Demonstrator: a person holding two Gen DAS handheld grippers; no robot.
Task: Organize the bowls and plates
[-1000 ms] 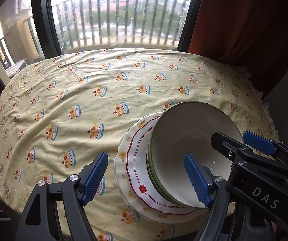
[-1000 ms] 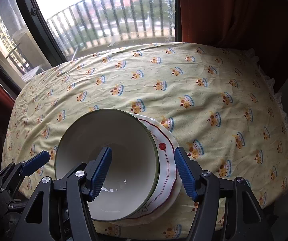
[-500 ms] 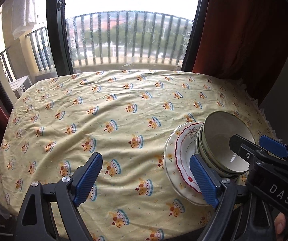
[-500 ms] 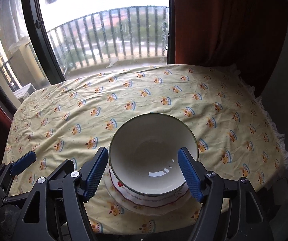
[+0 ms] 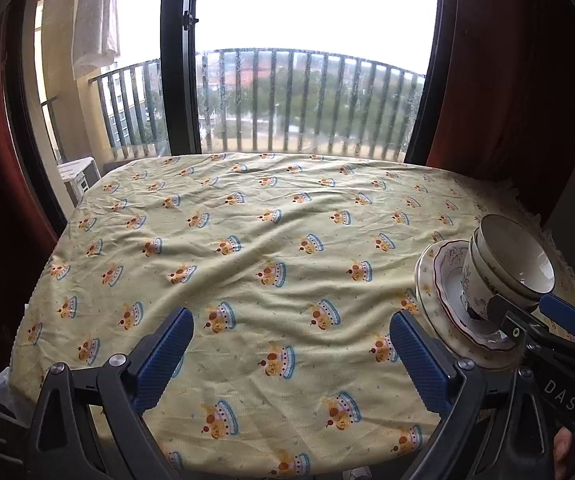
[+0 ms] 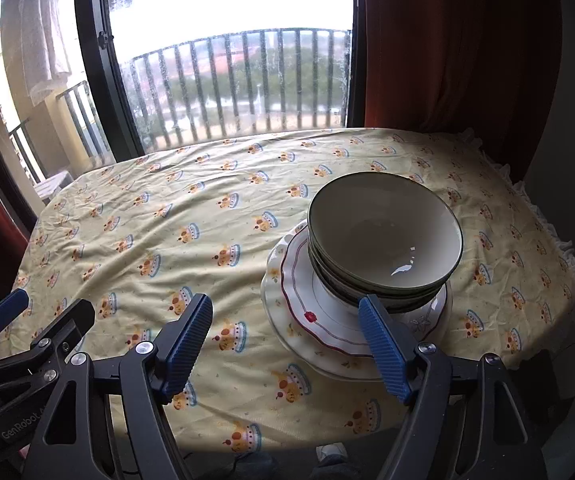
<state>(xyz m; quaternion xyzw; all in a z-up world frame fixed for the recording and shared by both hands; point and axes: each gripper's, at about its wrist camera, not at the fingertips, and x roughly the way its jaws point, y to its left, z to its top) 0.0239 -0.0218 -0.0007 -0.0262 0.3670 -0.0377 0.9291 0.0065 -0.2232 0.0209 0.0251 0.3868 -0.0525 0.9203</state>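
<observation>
Yellow cloth [image 5: 247, 248] printed with small crowns covers the desk in the left wrist view. The left claw [image 5: 291, 360] hangs over bare cloth at the near edge, its jaws released and just now widening, with nothing between the blue pads [image 5: 163, 360]. At the right edge of the desk the bowls [image 5: 511, 260] sit nested on the plates [image 5: 443, 300], the upper plate red-rimmed. Part of the right claw's black frame and a blue pad show just in front of that stack. Beyond the far edge stand a window [image 5: 307, 80] with a balcony railing and a red curtain [image 5: 499, 80].

In the right wrist view the same stack lies right of centre: green-rimmed bowls [image 6: 383, 236], one inside another, rest upright on the stacked plates [image 6: 311, 320]. The right claw [image 6: 287, 340] is released too, its jaws having just been spreading; the stack sits beyond its right pad [image 6: 383, 352], not gripped. The left claw's frame shows at the lower left. The cloth [image 6: 167, 220] is otherwise bare.
</observation>
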